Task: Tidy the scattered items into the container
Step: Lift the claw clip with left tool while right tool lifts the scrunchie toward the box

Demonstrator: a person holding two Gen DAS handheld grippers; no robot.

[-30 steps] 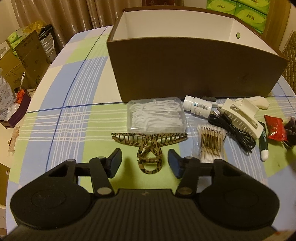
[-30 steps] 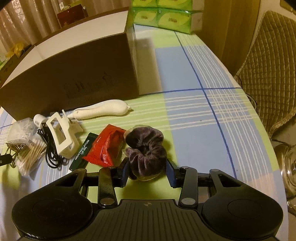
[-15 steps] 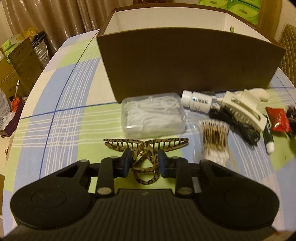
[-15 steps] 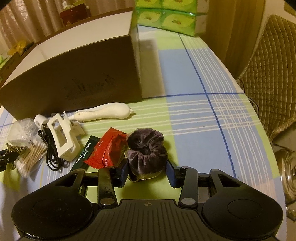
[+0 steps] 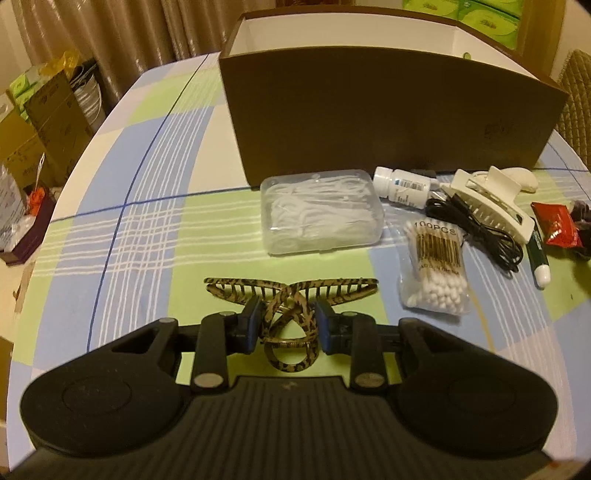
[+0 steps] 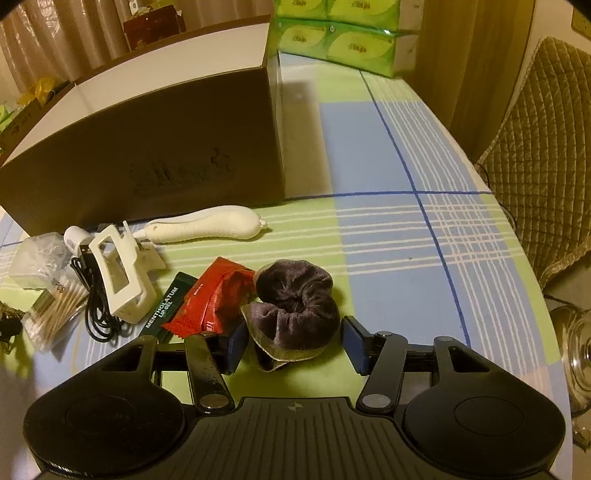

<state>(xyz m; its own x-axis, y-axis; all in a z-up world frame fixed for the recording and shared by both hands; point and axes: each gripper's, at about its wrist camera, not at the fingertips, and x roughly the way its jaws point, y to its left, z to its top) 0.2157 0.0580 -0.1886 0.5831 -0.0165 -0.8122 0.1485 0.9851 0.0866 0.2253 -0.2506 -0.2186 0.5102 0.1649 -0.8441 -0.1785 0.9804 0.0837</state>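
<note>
The step in hand is the pick-up of two scattered items at once. The left hand-held gripper [image 5: 287, 320] is clenched on the handle loops of the leopard clip [image 5: 291, 291], which lies on the desk [image 5: 110, 229] in front of the box [image 5: 388, 122]. The right hand-held gripper [image 6: 295, 345] straddles the scrunchie [image 6: 295, 306], but its jaws are opening, and a gap shows beside the right pad, so that item sits loose on the desk between them. Next, I judge, the left must lift the clip over the box's tall front wall and let go inside; the right needs to close again on the scrunchie, perhaps deeper, before any lift. The left view alone shows the box's white interior, the floss case [image 5: 319, 210], and the pill bottle [image 5: 400, 184]. The right view alone gives the scrunchie whole, the lettering on the lip gel [image 6: 166, 308], the full white handle-shaped thing [image 6: 207, 223], and the tissue packs [image 6: 340, 33] behind the box. Both show the white clip [image 6: 122, 277], cable [image 6: 94, 306], swabs [image 5: 437, 273] and red packet [image 6: 212, 299].
</note>
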